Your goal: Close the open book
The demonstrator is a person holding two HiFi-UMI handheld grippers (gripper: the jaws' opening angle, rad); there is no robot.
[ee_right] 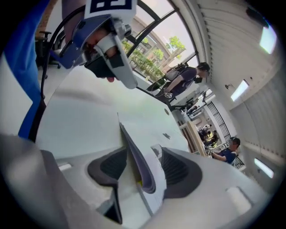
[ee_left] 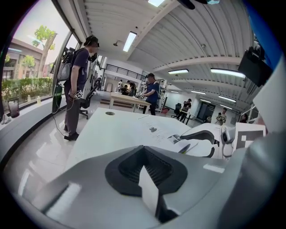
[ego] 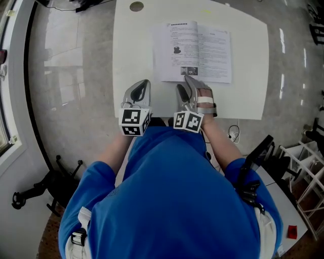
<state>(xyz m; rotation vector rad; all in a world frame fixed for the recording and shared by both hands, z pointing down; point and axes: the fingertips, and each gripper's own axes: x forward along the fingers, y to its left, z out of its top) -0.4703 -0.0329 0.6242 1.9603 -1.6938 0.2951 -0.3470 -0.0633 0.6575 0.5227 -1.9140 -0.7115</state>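
Observation:
An open book [ego: 192, 50] lies flat on the white table [ego: 248, 96], near its far side. My right gripper [ego: 190, 81] is at the middle of the book's near edge. In the right gripper view its jaws [ee_right: 138, 152] stand open, and the raised edge of the book's pages [ee_right: 134, 147] sits between the dark pads without being pressed. My left gripper [ego: 146, 83] hovers over bare table left of the book; its jaws [ee_left: 145, 150] are shut with nothing in them. The book [ee_left: 156, 132] and the right gripper [ee_left: 201, 141] show beyond it.
A round cable hole [ego: 136, 6] sits at the table's far left corner. The table's near edge runs just behind both grippers. A white wire rack [ego: 309, 167] stands on the floor to the right. A person [ee_left: 78, 85] stands beside the table's far left.

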